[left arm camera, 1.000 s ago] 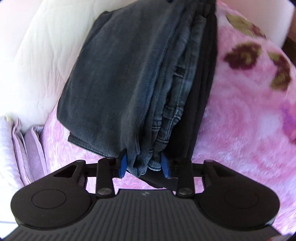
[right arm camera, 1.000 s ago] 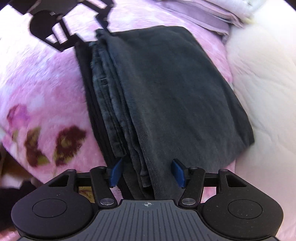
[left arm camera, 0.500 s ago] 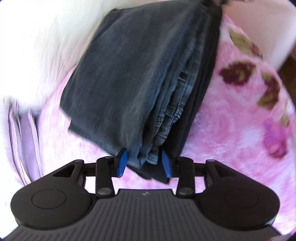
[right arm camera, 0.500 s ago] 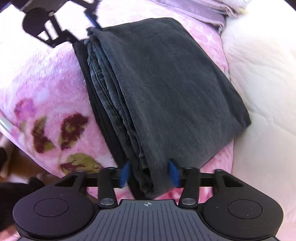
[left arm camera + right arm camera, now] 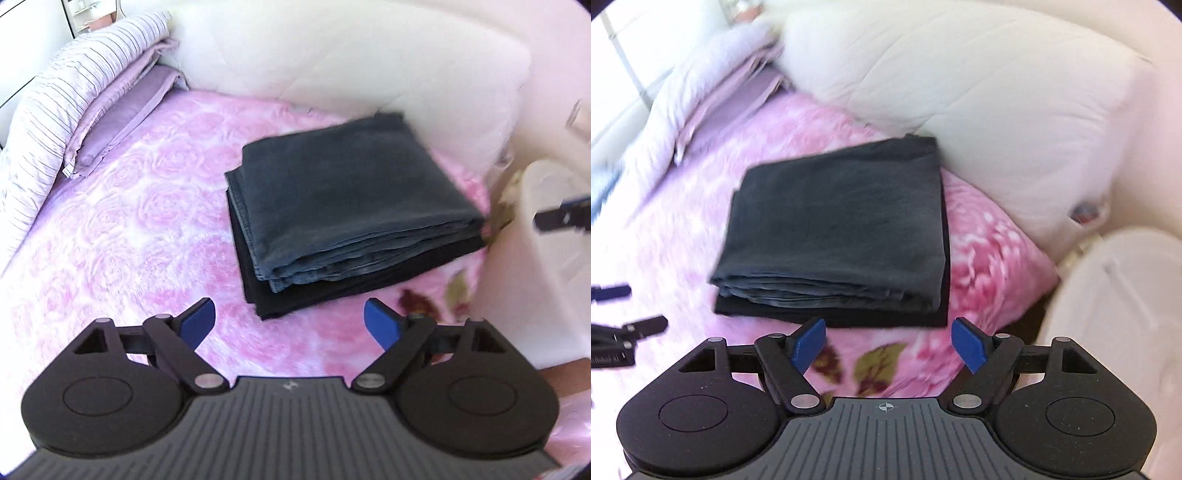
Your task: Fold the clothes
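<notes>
A folded stack of dark jeans [image 5: 332, 206] lies on the pink rose-pattern blanket [image 5: 129, 229], on top of a black folded garment [image 5: 280, 299]. My left gripper [image 5: 290, 321] is open and empty, just in front of the stack's near corner, not touching it. In the right wrist view the same stack [image 5: 838, 225] lies flat ahead. My right gripper [image 5: 888, 345] is open and empty, just short of the stack's near edge. The tip of the right gripper shows at the right edge of the left wrist view [image 5: 565, 218].
A large white pillow [image 5: 351, 62] lies behind the stack. Striped lilac pillows [image 5: 92, 96] are at the far left. A white plastic container [image 5: 1119, 314] stands to the right of the bed edge. The left gripper shows at the left edge of the right wrist view [image 5: 624, 332].
Both grippers were shut on the ends of the folded stack. They have let go, opened wide and pulled back, and the stack now rests on the blanket.
</notes>
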Tool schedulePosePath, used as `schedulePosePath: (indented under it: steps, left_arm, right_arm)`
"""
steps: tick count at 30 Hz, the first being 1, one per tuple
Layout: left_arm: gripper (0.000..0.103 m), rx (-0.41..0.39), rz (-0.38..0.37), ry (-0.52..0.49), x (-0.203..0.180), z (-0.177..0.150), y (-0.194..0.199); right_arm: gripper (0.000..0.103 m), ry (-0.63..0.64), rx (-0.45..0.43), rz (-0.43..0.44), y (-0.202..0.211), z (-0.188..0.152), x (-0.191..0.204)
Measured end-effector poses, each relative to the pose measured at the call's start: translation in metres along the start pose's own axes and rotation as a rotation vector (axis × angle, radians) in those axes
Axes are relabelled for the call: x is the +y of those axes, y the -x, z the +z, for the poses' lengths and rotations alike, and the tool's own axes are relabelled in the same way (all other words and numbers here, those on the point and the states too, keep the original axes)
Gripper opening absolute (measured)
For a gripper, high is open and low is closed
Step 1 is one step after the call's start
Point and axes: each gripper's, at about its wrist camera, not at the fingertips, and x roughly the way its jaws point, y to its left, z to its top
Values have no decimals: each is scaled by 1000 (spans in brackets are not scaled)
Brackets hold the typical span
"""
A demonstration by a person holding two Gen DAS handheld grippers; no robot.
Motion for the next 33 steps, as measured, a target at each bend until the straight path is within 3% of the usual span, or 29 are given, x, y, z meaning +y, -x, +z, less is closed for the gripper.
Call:
schedulePosePath:
  steps: [6, 11, 17, 29, 33]
  left_arm:
    - [91, -69, 22, 7, 1, -34, 71]
    - [91, -111, 32, 25, -6, -63, 125]
    - [90, -123, 17, 83, -14, -80, 169]
    - [88, -119, 61, 137, -32, -64, 190]
    - [88, -134, 43, 139, -36, -60, 191]
  right_arm:
    - [79, -70, -62, 17, 70, -40, 37]
    - [79, 20, -170, -1, 128, -68, 74]
    - [79, 98, -230, -32, 176, -97, 103]
    - [79, 86, -200, -30, 189, -91, 105]
    - [79, 65, -185, -29, 189, -93, 102]
